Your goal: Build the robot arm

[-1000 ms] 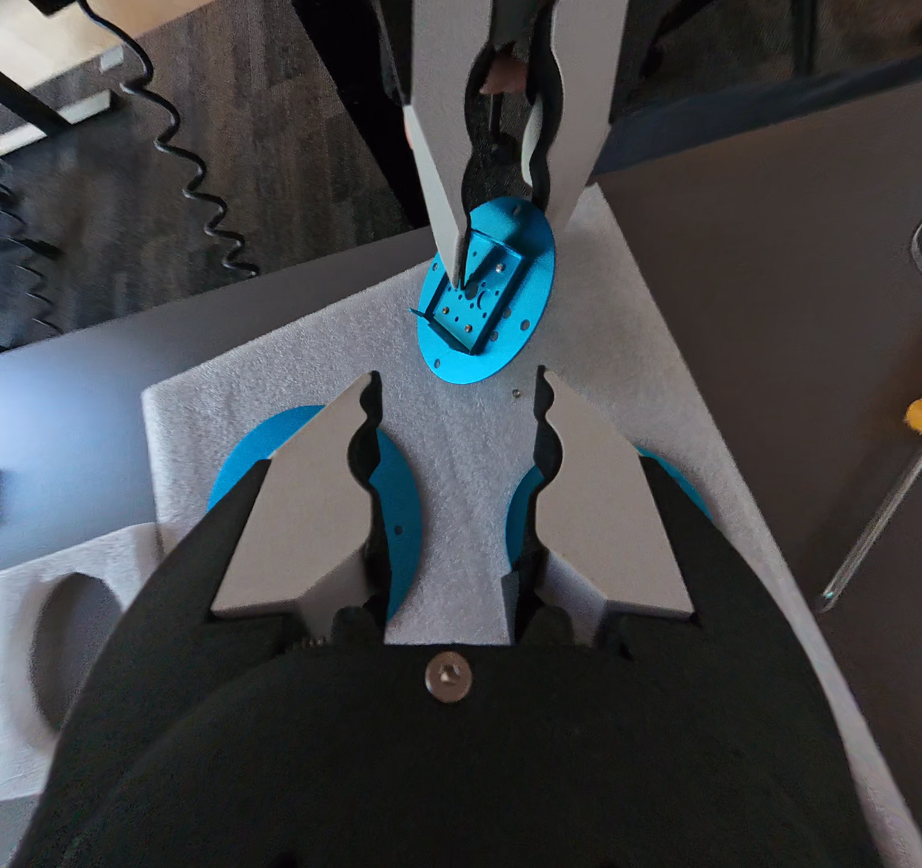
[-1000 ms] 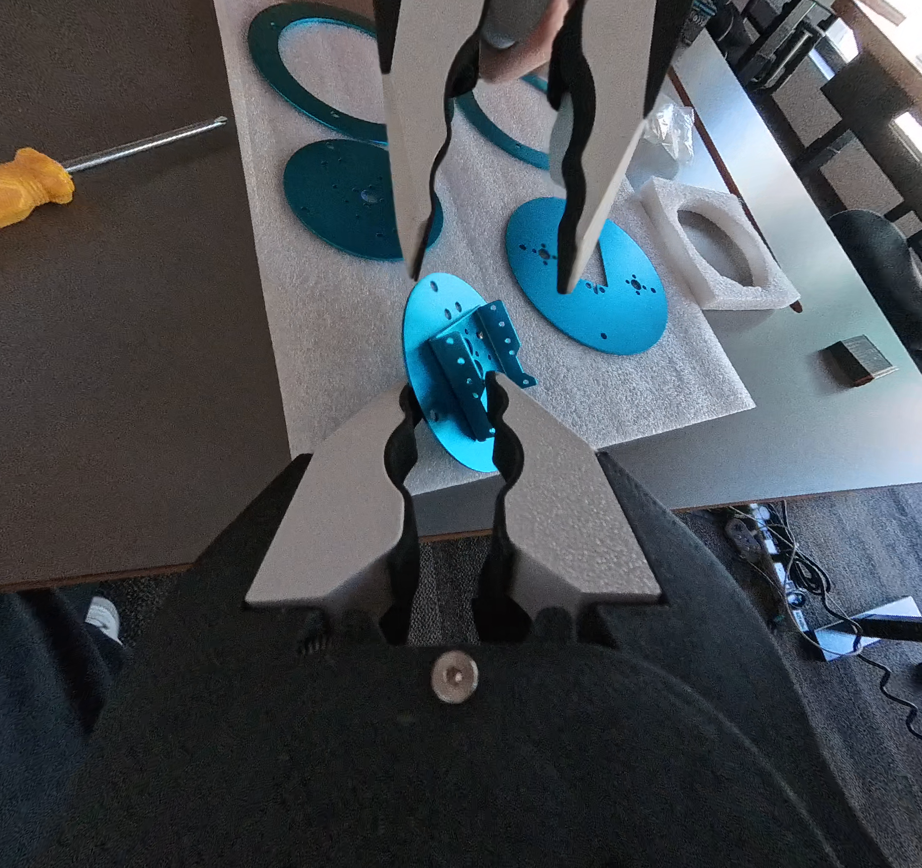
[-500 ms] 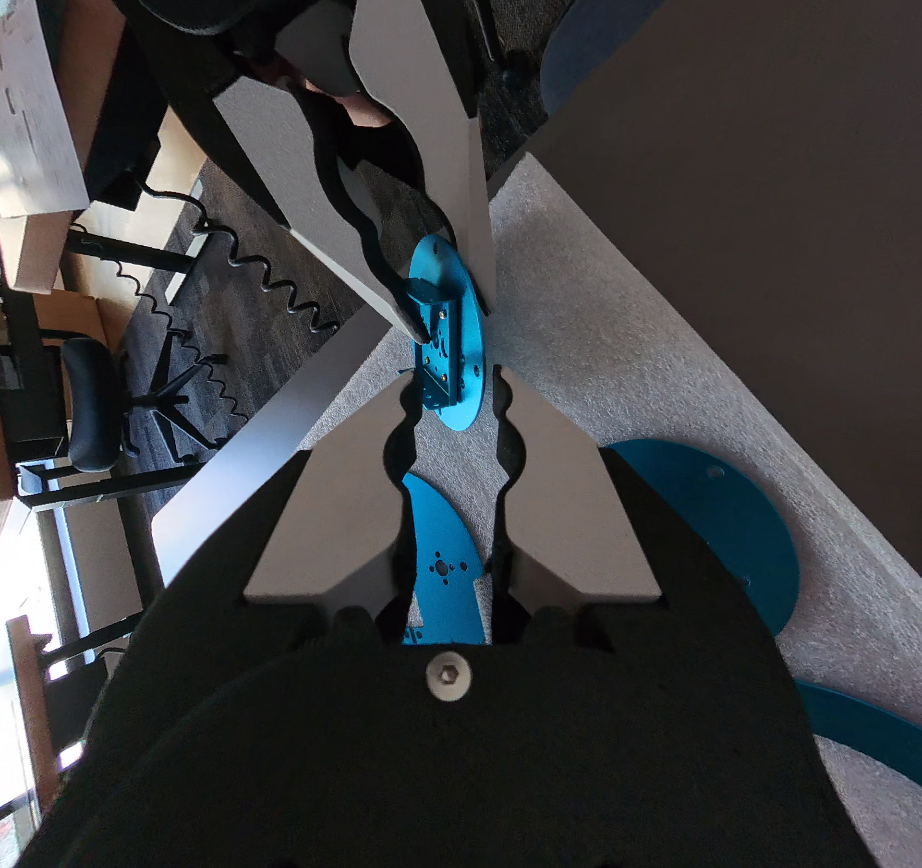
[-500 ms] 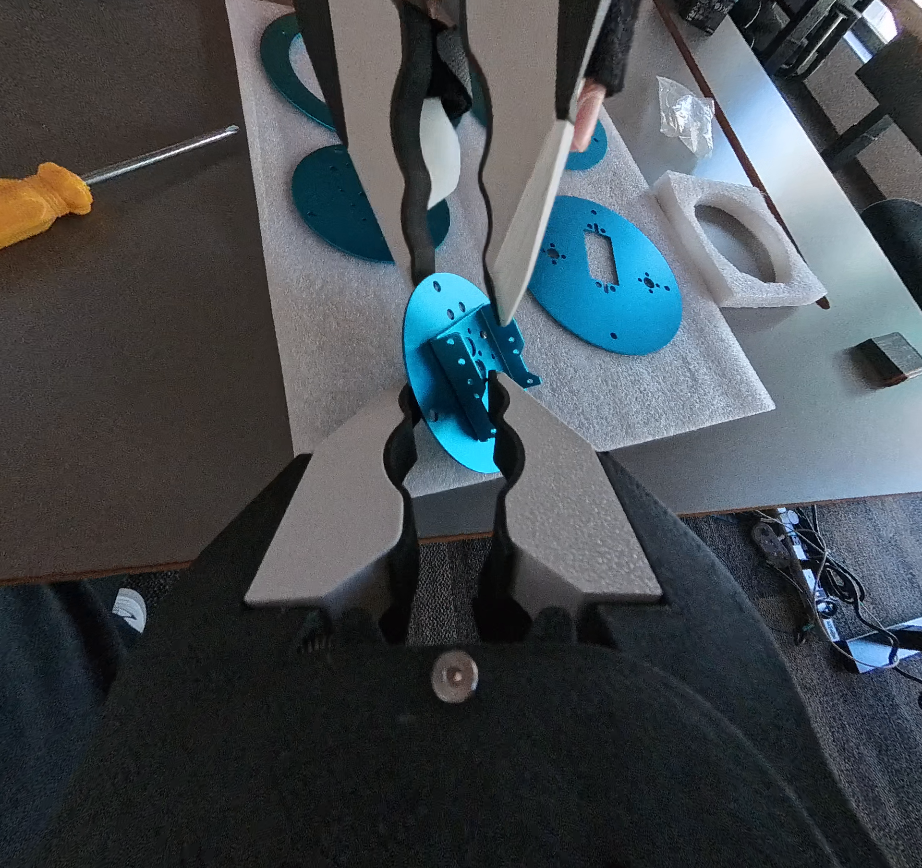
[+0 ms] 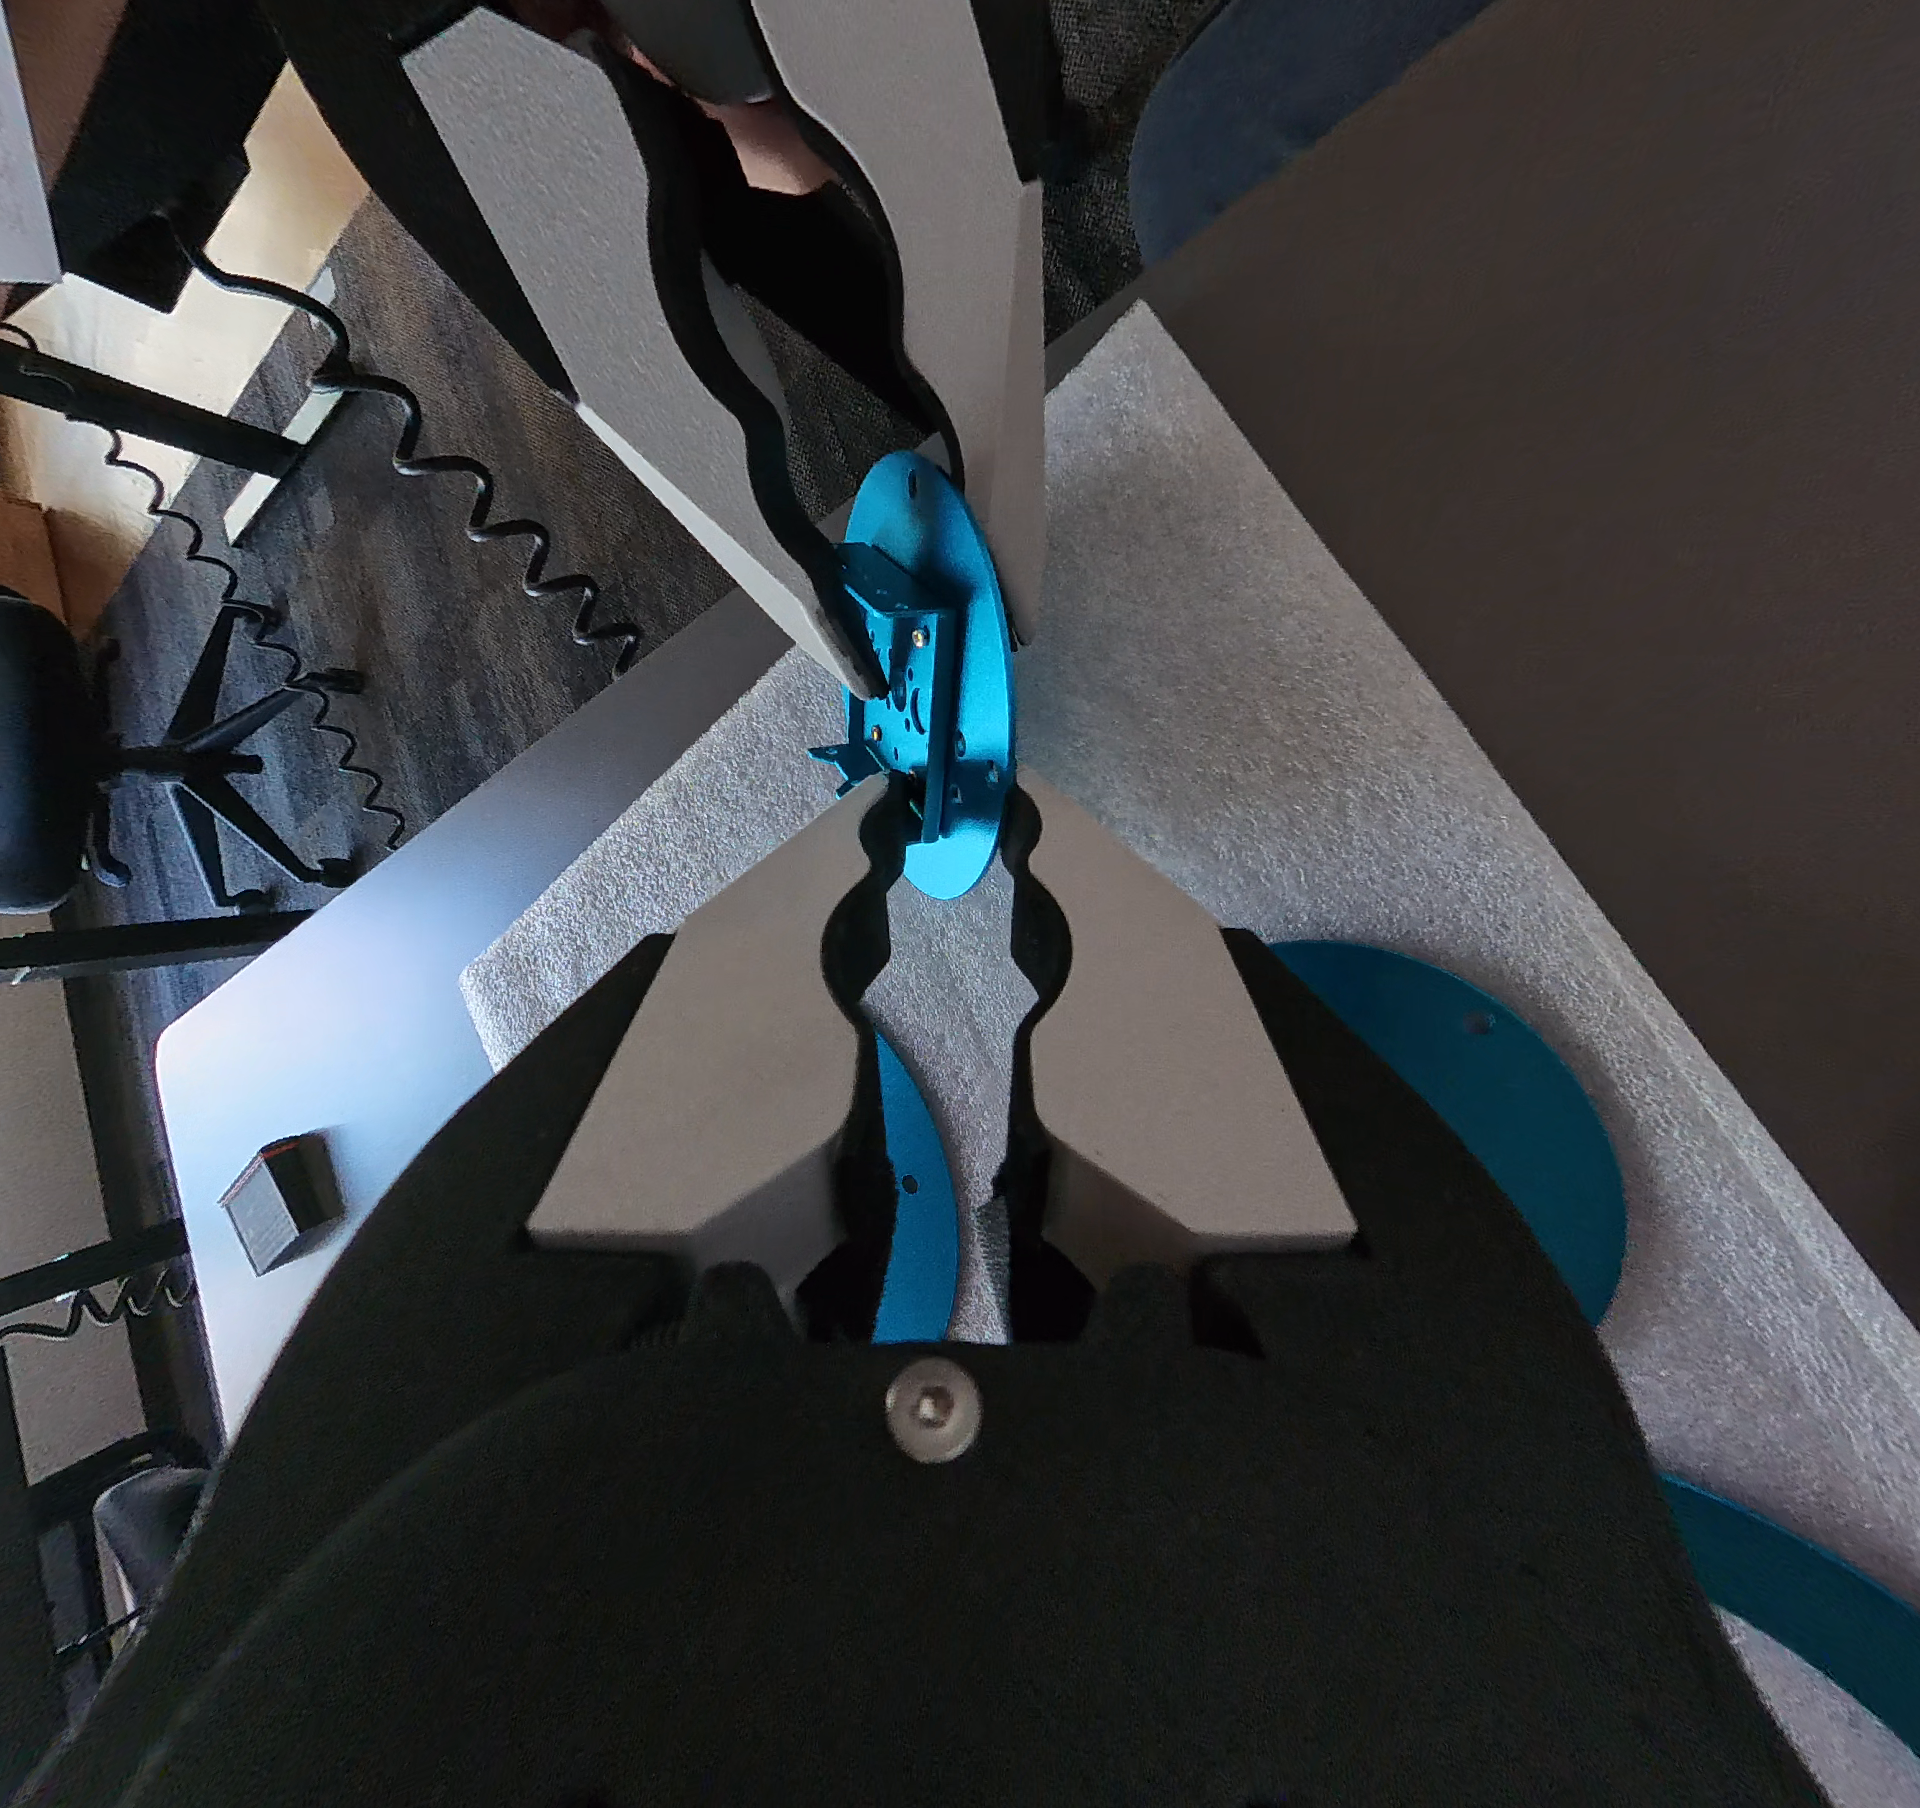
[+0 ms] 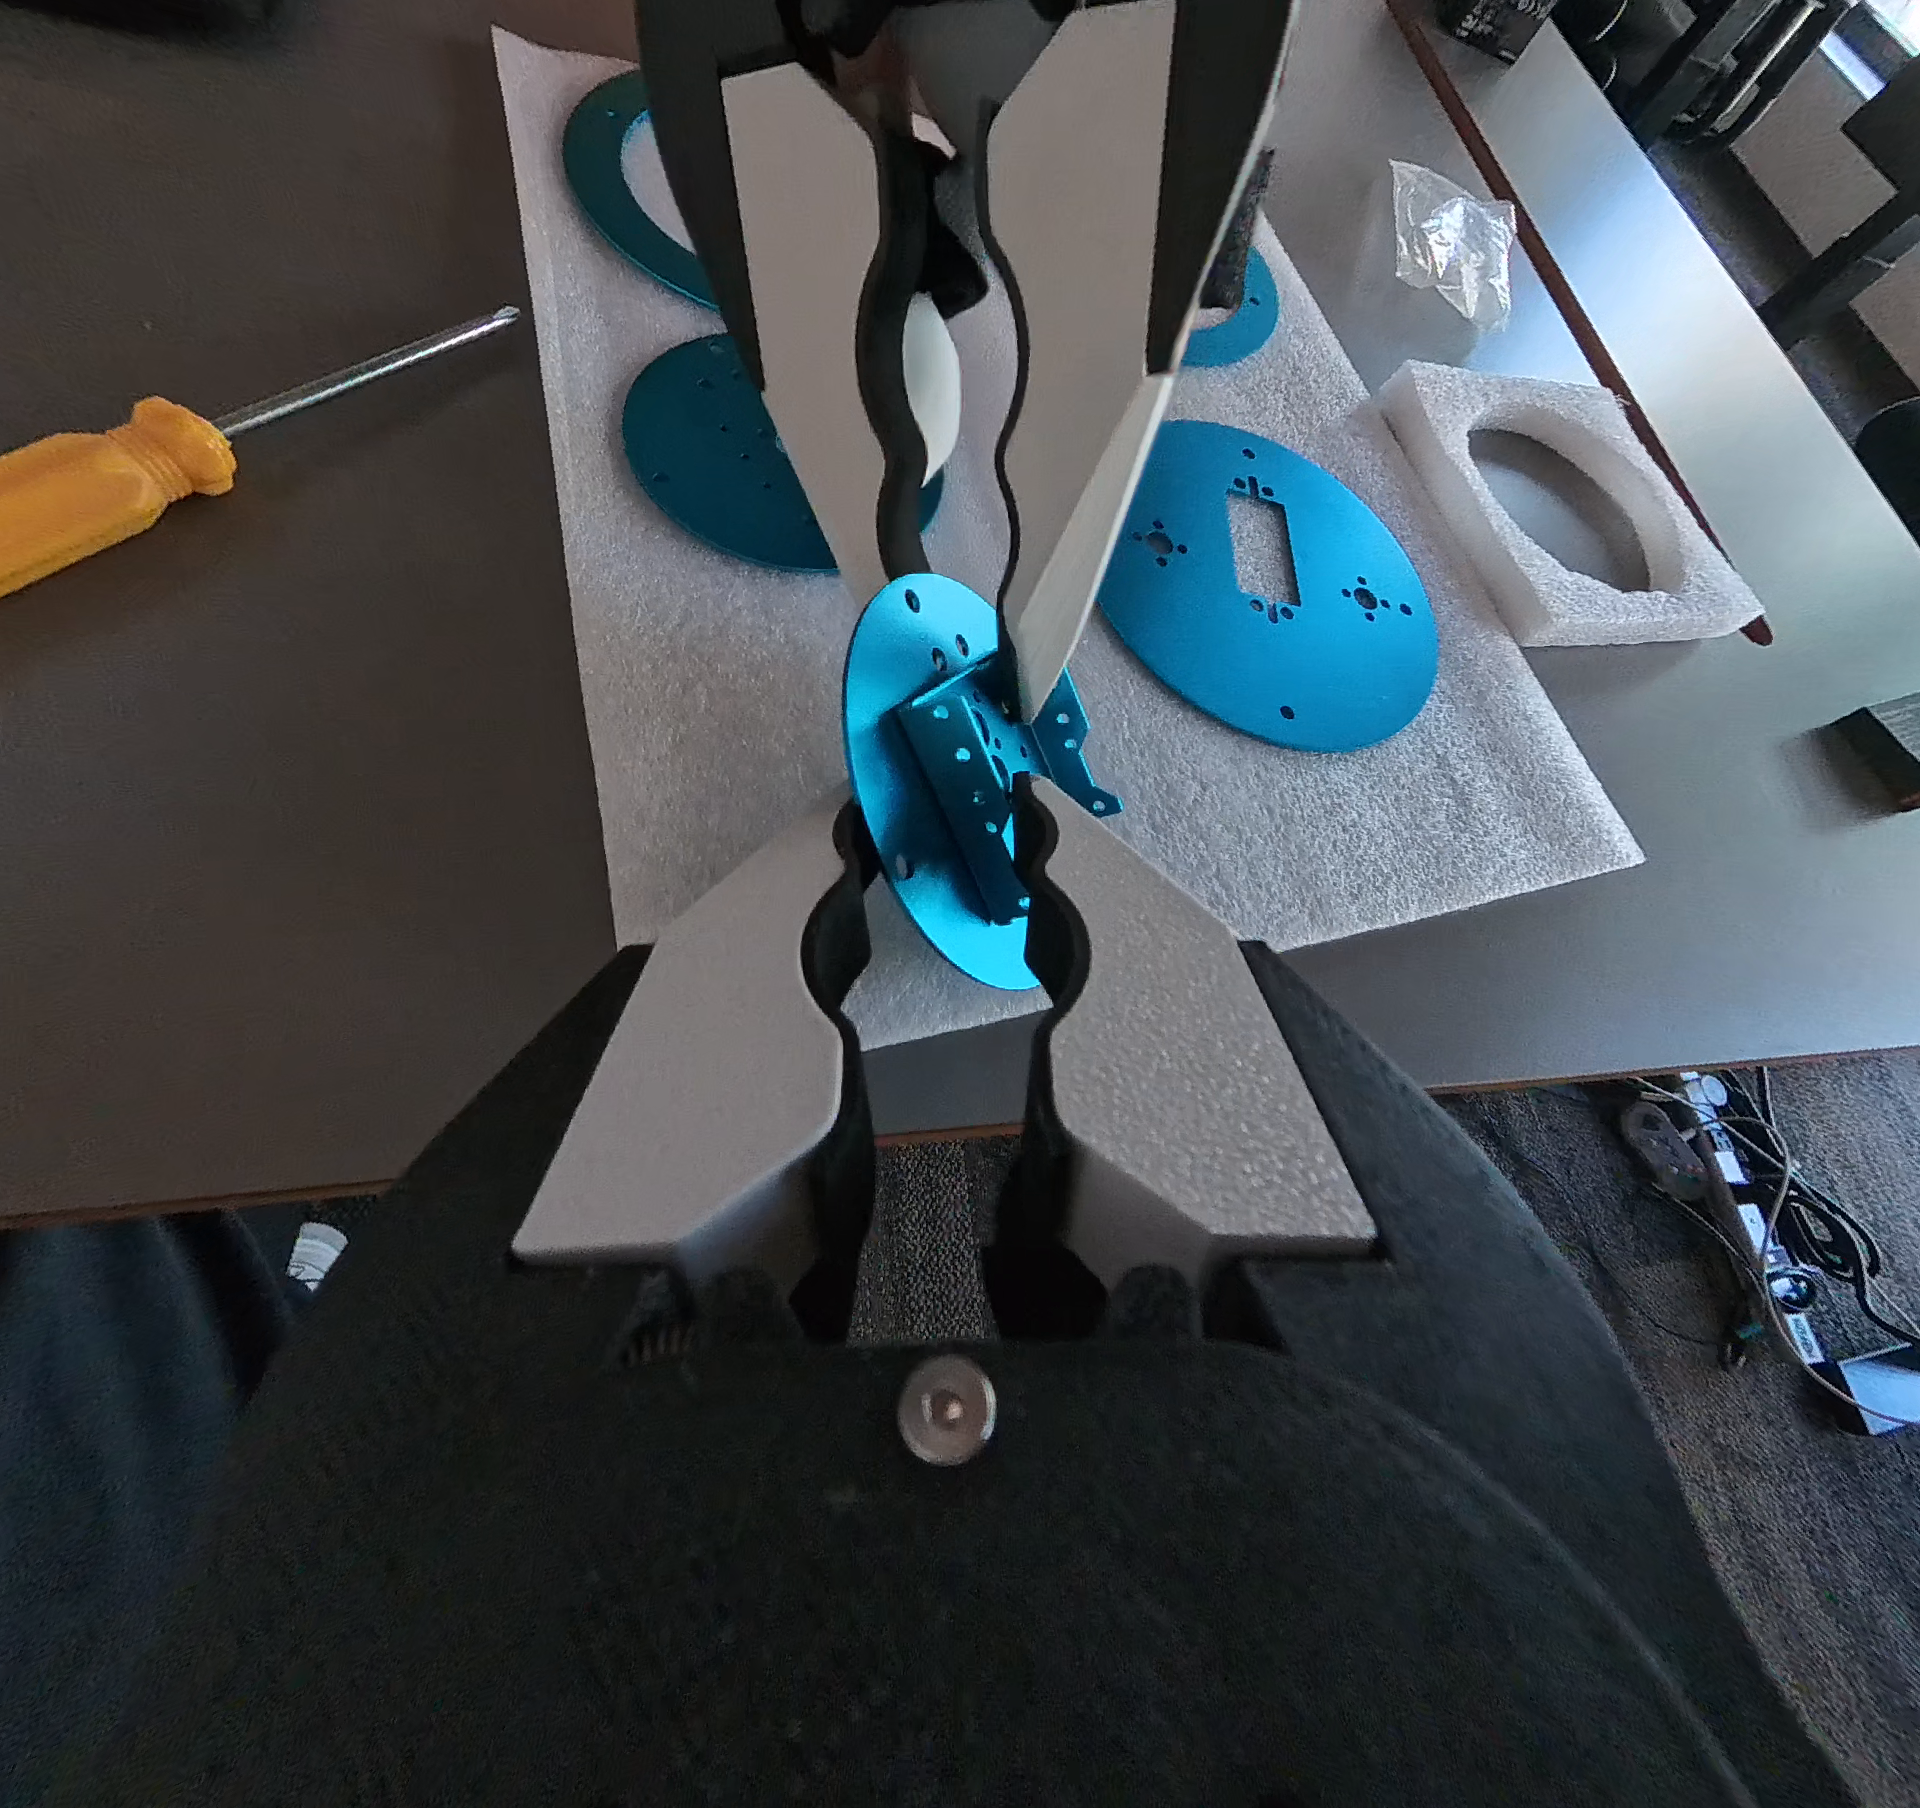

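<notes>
A small bright-blue disc [image 6: 883,719] with a perforated blue bracket [image 6: 966,771] on its face stands on edge just above a white foam sheet [image 6: 707,719]. My right gripper [image 6: 940,802] is shut on the disc and bracket at the near edge. My left gripper [image 6: 961,641] comes down from above, shut on the same part at the far edge. In the left wrist view my left gripper [image 5: 951,802] pinches the disc [image 5: 977,719] and bracket [image 5: 909,688] from below. The right gripper [image 5: 940,652] clamps them from the top.
A blue disc with a rectangular cutout [image 6: 1278,595], a darker disc [image 6: 717,470] and a ring [image 6: 613,189] lie on the foam. A yellow-handled screwdriver [image 6: 104,491] lies left. A white foam block with a hole [image 6: 1558,501], a plastic bag [image 6: 1455,231] and a small black box [image 5: 275,1202] lie right. The grippers are tip to tip, or close to it.
My left gripper was open above the foam, then turned, came in and closed on the disc and bracket. My right gripper kept its hold and the disc stayed on edge.
</notes>
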`<state>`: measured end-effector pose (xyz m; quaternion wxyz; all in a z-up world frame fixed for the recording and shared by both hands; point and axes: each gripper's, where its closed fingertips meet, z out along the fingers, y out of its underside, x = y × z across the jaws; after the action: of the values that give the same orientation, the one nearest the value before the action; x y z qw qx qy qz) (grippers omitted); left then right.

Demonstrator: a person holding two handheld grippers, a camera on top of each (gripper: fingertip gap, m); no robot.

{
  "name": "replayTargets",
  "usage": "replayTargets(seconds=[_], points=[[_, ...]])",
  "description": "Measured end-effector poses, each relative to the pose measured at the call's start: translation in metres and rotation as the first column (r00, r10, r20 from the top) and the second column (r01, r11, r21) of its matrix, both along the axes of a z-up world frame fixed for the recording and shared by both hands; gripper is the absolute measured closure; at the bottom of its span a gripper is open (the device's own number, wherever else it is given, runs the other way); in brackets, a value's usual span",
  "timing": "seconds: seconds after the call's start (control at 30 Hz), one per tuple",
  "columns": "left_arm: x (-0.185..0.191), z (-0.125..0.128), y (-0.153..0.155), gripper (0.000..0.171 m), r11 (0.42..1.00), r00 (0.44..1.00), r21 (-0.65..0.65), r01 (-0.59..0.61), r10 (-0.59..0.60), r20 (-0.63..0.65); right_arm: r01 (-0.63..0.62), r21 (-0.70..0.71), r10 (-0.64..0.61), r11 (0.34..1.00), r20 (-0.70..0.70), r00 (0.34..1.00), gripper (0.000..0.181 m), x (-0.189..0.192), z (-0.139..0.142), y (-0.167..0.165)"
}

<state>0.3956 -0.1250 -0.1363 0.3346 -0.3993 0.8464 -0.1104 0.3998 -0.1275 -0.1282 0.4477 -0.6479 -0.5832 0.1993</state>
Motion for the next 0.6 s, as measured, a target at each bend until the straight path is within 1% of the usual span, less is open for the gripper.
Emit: replayTargets(seconds=[0.23, 0.6], points=[[-0.0002, 0.0027, -0.0021, 0.158, 1.000, 1.000, 0.000, -0.001, 0.001, 0.031, -0.005, -0.020, 0.005, 1.000, -0.014, 1.000, 0.158, -0.0009, 0.0009, -0.0010], [-0.0047, 0.0055, -0.0073, 0.159, 1.000, 0.999, -0.024, 0.004, -0.003, 0.034, -0.017, -0.035, 0.016, 0.999, -0.025, 1.000, 0.158, -0.0025, 0.0026, -0.0012]])
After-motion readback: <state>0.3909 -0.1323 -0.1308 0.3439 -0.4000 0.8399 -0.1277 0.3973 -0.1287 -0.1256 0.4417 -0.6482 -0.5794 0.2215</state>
